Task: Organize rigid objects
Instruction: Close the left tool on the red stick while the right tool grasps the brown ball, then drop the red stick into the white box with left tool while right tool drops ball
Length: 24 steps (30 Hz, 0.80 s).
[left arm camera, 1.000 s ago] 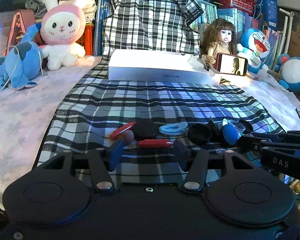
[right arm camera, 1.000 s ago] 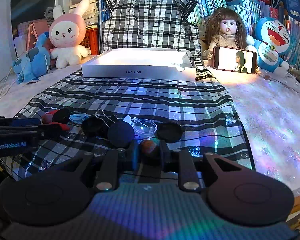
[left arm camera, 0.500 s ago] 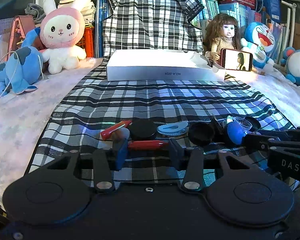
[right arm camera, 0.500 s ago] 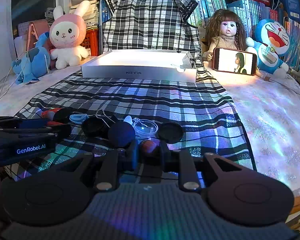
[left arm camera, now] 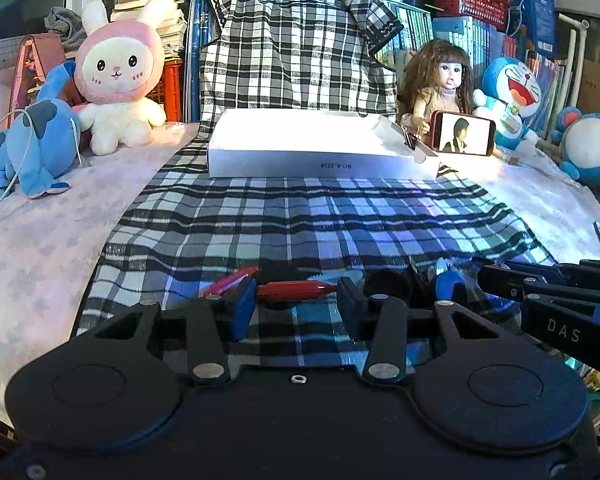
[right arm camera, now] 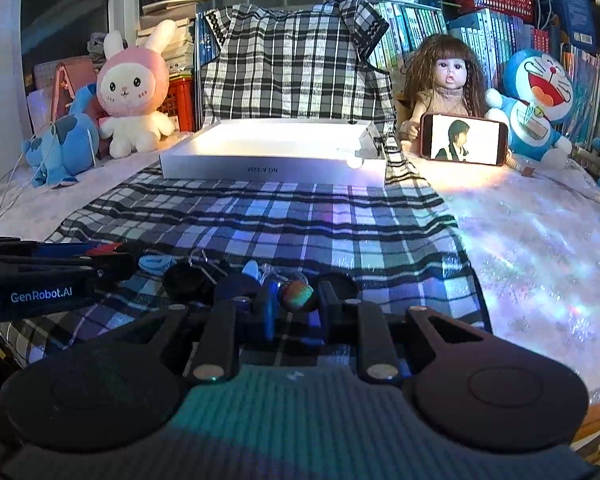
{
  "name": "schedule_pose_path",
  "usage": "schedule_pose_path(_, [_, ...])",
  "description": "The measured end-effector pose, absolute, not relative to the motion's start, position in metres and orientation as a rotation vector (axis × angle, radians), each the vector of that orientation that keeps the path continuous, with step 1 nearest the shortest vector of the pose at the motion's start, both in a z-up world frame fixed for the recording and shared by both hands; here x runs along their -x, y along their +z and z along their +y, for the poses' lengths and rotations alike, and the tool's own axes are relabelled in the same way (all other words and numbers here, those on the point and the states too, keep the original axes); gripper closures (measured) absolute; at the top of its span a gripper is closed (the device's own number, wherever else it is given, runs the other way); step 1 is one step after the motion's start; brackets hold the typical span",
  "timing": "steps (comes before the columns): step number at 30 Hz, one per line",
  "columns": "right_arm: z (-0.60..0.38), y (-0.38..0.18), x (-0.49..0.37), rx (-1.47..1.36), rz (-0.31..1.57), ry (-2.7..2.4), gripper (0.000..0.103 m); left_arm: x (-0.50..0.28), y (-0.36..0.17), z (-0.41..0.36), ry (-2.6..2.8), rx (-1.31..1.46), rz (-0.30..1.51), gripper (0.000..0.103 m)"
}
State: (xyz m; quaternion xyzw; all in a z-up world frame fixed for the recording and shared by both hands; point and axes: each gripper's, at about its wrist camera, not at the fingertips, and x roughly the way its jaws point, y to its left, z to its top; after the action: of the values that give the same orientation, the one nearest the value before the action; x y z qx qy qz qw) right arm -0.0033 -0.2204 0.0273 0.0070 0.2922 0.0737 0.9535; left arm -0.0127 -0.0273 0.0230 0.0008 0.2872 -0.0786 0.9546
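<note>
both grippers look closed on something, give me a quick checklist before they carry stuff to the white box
1. Left gripper clamped end to end on the red pen-like piece: ok.
2. Right gripper shut on the small round ball: ok.
3. White box open on top: ok.
4. Plaid cloth between the grippers and the box free of obstacles: ok.
5. Second red piece beside the left finger, touching it or not: cannot tell.
6. Room inside the box: cannot tell, glare.

The right gripper (left arm camera: 500,280) runs off the frame edge, hiding small black pieces (left arm camera: 388,284) behind it.
</note>
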Motion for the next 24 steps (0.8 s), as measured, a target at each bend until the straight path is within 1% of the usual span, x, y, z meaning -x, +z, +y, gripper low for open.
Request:
schedule_pose_path(14, [-0.229,0.041,-0.021,-0.046,0.576,0.141,0.077,-0.025,0.049,-0.014,-0.181,0.047,0.585,0.061])
schedule_pose_path(24, [-0.236,0.058,-0.073,-0.064,0.590,0.138,0.077,-0.085,0.076,-0.004,-0.186,0.104,0.581,0.061])
